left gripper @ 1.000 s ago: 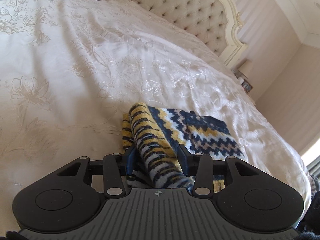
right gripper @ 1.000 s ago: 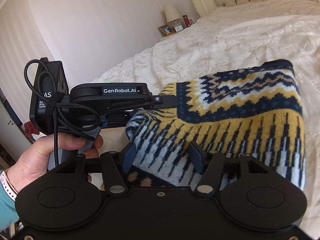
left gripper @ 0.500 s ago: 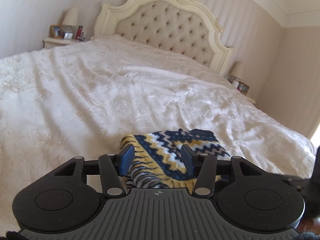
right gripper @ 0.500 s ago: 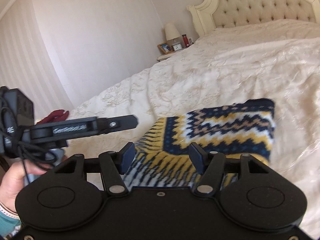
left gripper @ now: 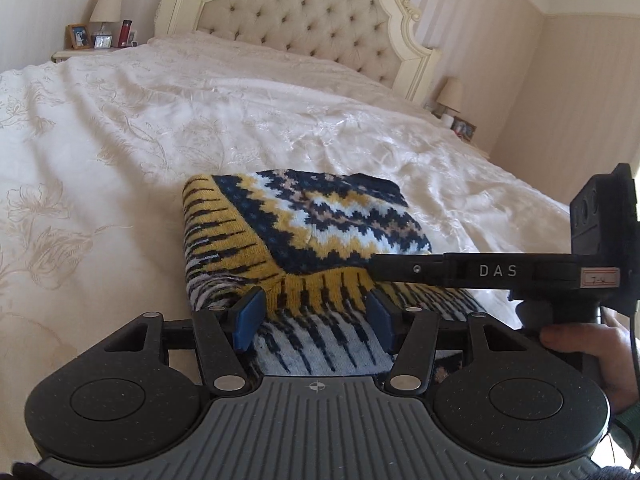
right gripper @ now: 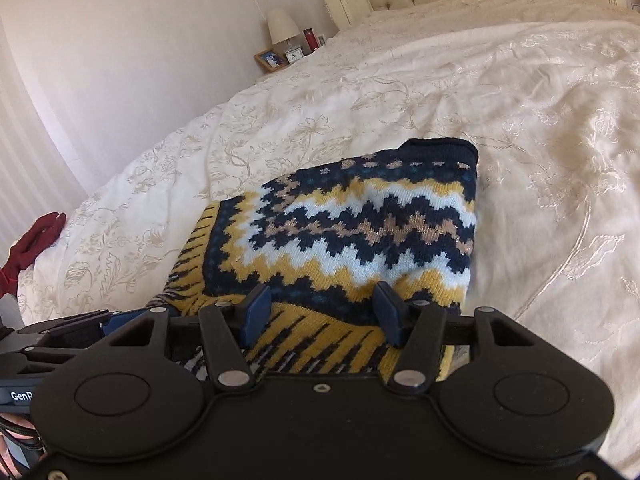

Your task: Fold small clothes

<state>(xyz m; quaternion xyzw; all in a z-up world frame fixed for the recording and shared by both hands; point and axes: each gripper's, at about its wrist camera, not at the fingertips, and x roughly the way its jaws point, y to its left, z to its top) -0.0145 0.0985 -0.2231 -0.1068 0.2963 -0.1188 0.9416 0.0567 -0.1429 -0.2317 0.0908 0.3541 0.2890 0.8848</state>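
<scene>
Left wrist: one sweater [left gripper: 304, 232], two claws spread.

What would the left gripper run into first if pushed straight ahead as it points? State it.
The folded knit sweater. It already lies between the open pads of the left gripper, so going on would likely push into its top fold, then the white bedspread. Depth is uncertain.

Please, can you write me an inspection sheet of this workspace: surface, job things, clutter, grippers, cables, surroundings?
Surface: bedspread, cream, flower pattern, wrinkled.
Job's things: knitted sweater, navy, yellow and white zigzag, lies folded near the bed edge.
Clutter: red cloth at the bed edge.
Grippers: left gripper and right gripper both open over the sweater's near edge, gripping nothing.
Cables: dark cable by the hand.
Surroundings: padded headboard, lamp, picture frame.
</scene>
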